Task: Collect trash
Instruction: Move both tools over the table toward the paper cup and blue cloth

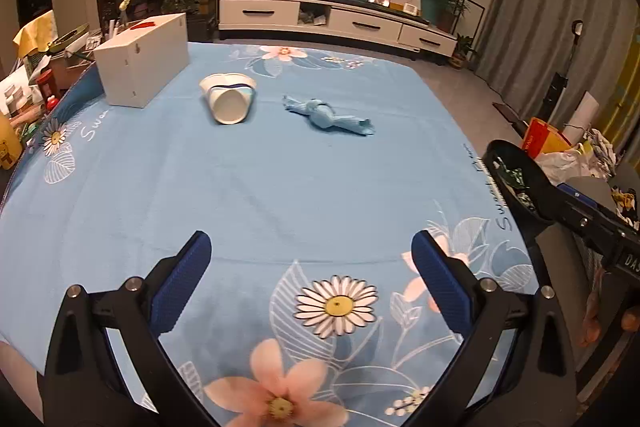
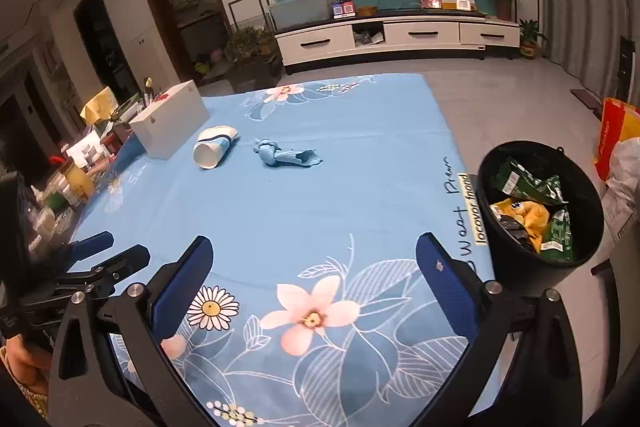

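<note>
The bin [image 2: 540, 203] beside the table's right edge already holds several wrappers [image 2: 528, 199], green and yellow, so part of the collecting looks done. Two pieces remain on the blue floral cloth [image 1: 280, 187], both toward the far side: a crushed paper cup [image 1: 230, 99] lying on its side just beside the white box [image 1: 140, 65], and a twisted blue rag [image 1: 326, 117] a little to its right, apart from the cup. Both grippers hover over the near edge, well apart from either piece. The left gripper [image 1: 312, 259] has its fingers spread wide with nothing between them, and so does the right gripper [image 2: 314, 263]. Judging by this, the task is past halfway, with two pickups and drops left.
</note>
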`<state>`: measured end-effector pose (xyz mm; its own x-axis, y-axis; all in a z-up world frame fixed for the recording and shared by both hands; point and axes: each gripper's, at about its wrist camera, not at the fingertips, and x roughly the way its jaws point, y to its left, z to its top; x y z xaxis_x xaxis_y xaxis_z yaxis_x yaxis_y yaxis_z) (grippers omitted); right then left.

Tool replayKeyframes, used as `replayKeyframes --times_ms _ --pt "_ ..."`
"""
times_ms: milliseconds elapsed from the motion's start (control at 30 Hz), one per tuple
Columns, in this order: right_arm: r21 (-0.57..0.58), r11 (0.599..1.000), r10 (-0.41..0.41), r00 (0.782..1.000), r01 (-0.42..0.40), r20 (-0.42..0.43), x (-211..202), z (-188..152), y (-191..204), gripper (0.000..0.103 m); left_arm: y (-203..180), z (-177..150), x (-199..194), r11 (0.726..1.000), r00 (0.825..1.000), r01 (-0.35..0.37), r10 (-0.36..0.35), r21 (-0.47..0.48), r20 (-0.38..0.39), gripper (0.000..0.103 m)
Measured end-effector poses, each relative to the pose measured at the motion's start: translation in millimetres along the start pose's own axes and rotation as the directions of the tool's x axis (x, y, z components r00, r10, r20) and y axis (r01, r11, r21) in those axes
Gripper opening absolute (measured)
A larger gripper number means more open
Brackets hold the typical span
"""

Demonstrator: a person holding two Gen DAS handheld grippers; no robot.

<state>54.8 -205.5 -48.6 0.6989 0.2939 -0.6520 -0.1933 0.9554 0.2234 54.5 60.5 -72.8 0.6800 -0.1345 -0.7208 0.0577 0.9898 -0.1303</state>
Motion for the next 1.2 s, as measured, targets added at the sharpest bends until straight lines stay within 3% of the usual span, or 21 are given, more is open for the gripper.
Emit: replayKeyframes --times_ms 567,733,967,1200 --pt "-0.072 0.997 -0.007 0.998 0.002 -0.063 49 15 29 0.099 51 6 32 0.995 0.999 -0.013 0.009 -0.097 -0.04 0.1" --pt "-0.102 0.995 0.001 1.0 -0.004 -0.022 59 32 36 0.099 69 14 39 0.993 0.998 -0.034 0.028 -0.114 -0.052 0.1" --pt "-0.161 0.986 0.021 0.994 -0.037 -0.105 111 40 49 0.099 92 32 69 0.986 0.993 -0.096 0.084 -0.139 -0.086 0.1" --pt "-0.206 0.977 0.03 0.993 -0.054 -0.118 155 51 56 0.099 97 58 99 0.984 0.99 -0.124 0.113 -0.128 -0.086 0.1"
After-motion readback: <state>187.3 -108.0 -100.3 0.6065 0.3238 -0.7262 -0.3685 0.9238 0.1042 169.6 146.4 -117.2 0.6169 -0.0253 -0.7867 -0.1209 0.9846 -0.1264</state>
